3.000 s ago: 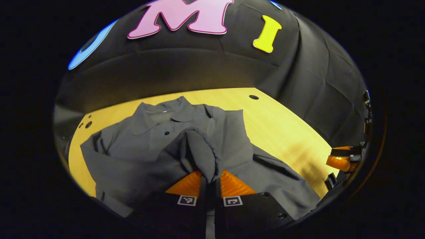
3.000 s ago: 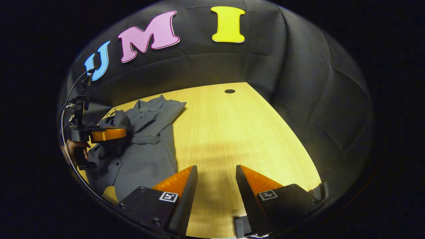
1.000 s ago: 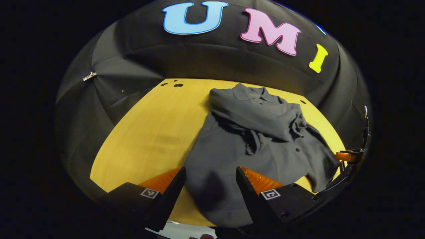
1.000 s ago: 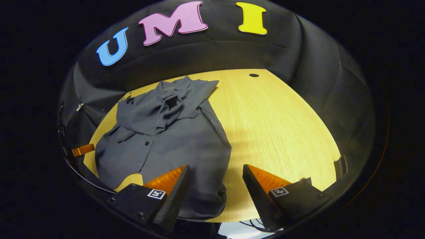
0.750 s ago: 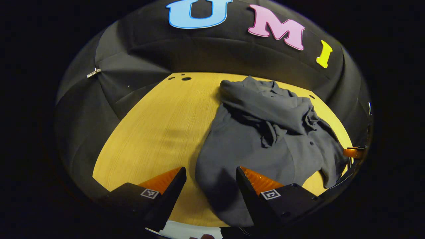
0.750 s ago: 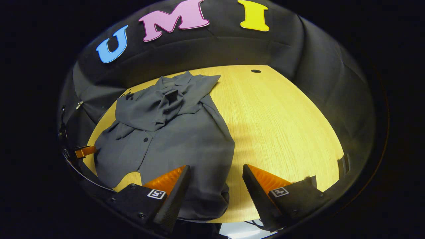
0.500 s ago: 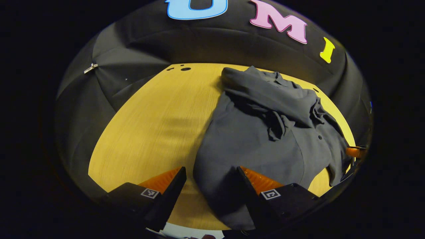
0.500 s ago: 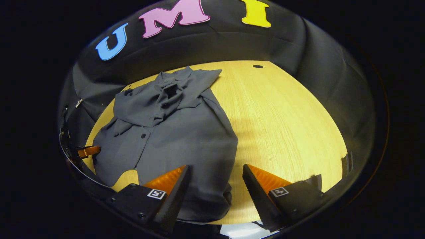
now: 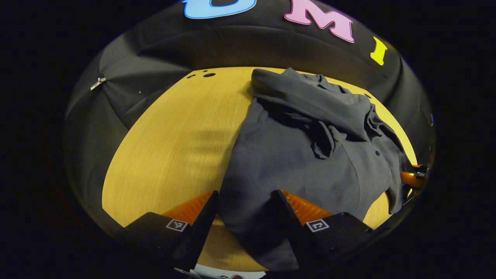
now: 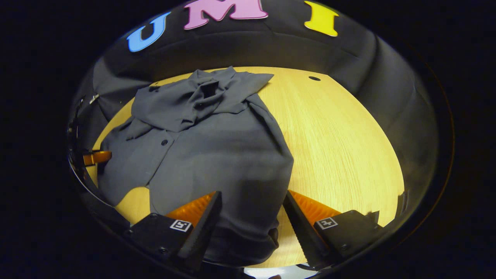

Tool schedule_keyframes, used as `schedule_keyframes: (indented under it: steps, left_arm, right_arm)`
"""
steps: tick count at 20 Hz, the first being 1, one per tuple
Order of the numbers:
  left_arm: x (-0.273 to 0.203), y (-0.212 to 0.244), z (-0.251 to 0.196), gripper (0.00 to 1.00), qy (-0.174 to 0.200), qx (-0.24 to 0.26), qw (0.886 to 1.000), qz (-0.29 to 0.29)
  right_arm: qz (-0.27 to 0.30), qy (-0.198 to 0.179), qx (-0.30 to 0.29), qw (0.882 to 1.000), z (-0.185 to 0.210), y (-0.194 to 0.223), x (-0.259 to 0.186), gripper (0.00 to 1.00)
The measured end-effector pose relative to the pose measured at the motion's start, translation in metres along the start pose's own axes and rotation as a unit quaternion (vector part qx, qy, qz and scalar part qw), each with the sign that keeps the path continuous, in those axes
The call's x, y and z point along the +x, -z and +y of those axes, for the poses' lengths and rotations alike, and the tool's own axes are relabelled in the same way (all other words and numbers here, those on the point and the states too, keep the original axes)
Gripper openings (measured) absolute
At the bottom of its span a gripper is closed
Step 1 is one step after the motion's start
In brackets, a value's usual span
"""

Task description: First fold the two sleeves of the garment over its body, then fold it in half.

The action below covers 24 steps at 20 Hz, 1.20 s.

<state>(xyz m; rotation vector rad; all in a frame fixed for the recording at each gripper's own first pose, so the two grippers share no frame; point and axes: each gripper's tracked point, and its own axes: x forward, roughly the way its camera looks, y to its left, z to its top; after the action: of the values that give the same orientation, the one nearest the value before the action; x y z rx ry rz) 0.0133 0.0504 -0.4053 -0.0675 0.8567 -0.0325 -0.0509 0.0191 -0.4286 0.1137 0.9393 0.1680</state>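
Observation:
A grey button-up shirt [image 9: 302, 155] lies collar-away on the wooden table [image 9: 166, 147], both sleeves [image 9: 310, 104] bunched across its chest. My left gripper [image 9: 245, 197] is open, low over the near hem, with the shirt's left hem corner between its fingers. In the right gripper view the same shirt [image 10: 217, 143] shows its folded sleeves [image 10: 174, 108] near the collar. My right gripper [image 10: 252, 197] is open too, straddling the right hem corner. Each view catches the other gripper at its edge: the right gripper [image 9: 412, 178] and the left gripper [image 10: 97, 157].
The black cloth wall wraps the table on the far and side edges. Small round holes [image 9: 209, 74] mark the far left corner, and another hole [image 10: 314, 78] sits at the far right. Bare table [image 10: 341, 147] lies right of the shirt. The table's near edge is just below both grippers.
The left gripper let go of the sleeve, which now lies across the body. Both grippers have since come down and forward onto the near hem, staying open.

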Motion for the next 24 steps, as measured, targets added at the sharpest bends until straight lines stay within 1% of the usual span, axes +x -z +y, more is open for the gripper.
schedule_keyframes:
  steps: [1, 2, 3, 5, 7, 9, 11, 15, 17, 19, 20, 21, 22, 23, 24]
  left_arm:
    - [0.001, -0.001, -0.01, 0.94, 0.013, 0.013, 1.0, 0.0]
    - [0.002, -0.002, -0.022, 0.72, 0.029, 0.027, 0.999, 0.0]
    - [0.003, -0.002, -0.029, 0.51, 0.036, 0.037, 0.999, 0.001]
    - [0.003, -0.004, -0.029, 0.07, 0.026, 0.056, 0.998, 0.002]
    - [0.002, -0.004, -0.028, 0.06, 0.031, 0.069, 0.997, 0.002]
    - [-0.003, -0.004, -0.026, 0.06, 0.037, 0.064, 0.997, 0.01]
    - [-0.012, -0.009, -0.027, 0.06, 0.046, 0.045, 0.998, 0.005]
    - [-0.031, -0.005, -0.024, 0.06, 0.06, 0.054, 0.997, 0.006]
    - [-0.044, -0.003, -0.025, 0.06, 0.064, 0.048, 0.997, 0.008]
    - [-0.058, -0.011, -0.029, 0.06, 0.071, 0.034, 0.997, -0.003]
    - [-0.064, -0.022, -0.029, 0.06, 0.074, 0.029, 0.997, -0.011]
    - [-0.066, -0.031, -0.029, 0.02, 0.074, 0.025, 0.997, -0.019]
    - [-0.07, -0.04, -0.03, 0.06, 0.076, 0.019, 0.997, -0.027]
    - [-0.072, -0.049, -0.032, 0.06, 0.078, 0.012, 0.996, -0.036]
    - [-0.074, -0.062, -0.034, 0.02, 0.079, 0.007, 0.996, -0.047]
  right_arm:
    - [-0.001, -0.011, 0.003, 1.0, 0.005, -0.001, 0.005, 0.96]
    - [0.006, -0.017, 0.003, 1.0, 0.007, -0.003, 0.002, 0.75]
    - [0.013, -0.036, 0.012, 0.999, 0.016, -0.004, 0.004, 0.53]
    - [0.031, -0.059, 0.042, 0.997, 0.023, -0.006, 0.005, 0.09]
    - [0.031, -0.06, 0.06, 0.996, 0.018, -0.007, 0.004, 0.06]
    - [0.03, -0.053, 0.051, 0.997, 0.014, -0.004, 0.002, 0.05]
    - [0.024, -0.057, 0.051, 0.997, 0.014, -0.009, -0.008, 0.05]
    - [0.029, -0.074, 0.055, 0.995, 0.016, -0.015, -0.019, 0.05]
    - [0.024, -0.08, 0.063, 0.995, 0.013, -0.027, -0.025, 0.06]
    - [0.006, -0.082, 0.071, 0.994, 0.012, -0.044, -0.031, 0.05]
    - [-0.001, -0.076, 0.073, 0.994, 0.008, -0.051, -0.036, 0.05]
    - [-0.007, -0.072, 0.072, 0.995, 0.004, -0.058, -0.041, 0.05]
    - [-0.02, -0.071, 0.069, 0.995, 0.003, -0.069, -0.047, 0.05]
    - [-0.032, -0.071, 0.064, 0.995, 0.003, -0.083, -0.052, 0.05]
    - [-0.046, -0.074, 0.059, 0.994, 0.003, -0.096, -0.054, 0.05]
